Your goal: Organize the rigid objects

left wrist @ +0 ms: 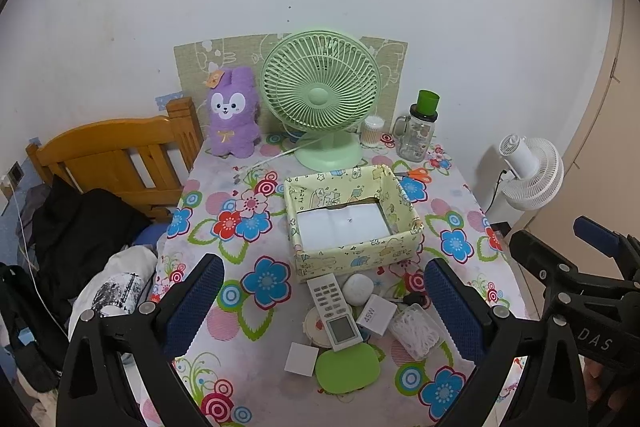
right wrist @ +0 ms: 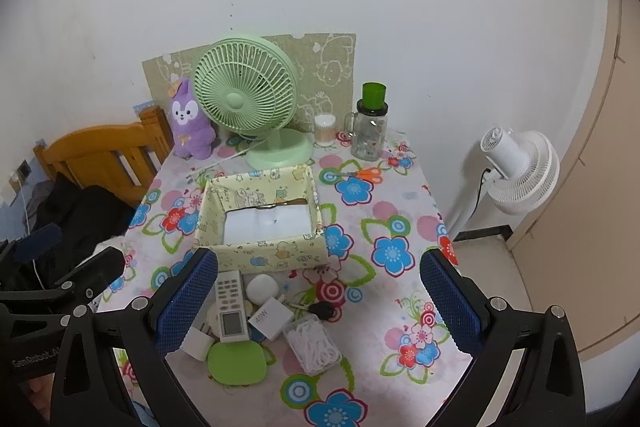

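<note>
A yellow patterned fabric box stands mid-table, holding only a white liner. In front of it lies a cluster: a white remote, a white round case, a white 45W charger, a clear box of white clips, a green flat case and a small white square. My left gripper is open above the cluster. My right gripper is open, with the cluster at its left finger.
A green desk fan, a purple plush, a cotton swab jar, a green-lidded jar and orange scissors stand at the back. A wooden bed frame is left, a white floor fan right.
</note>
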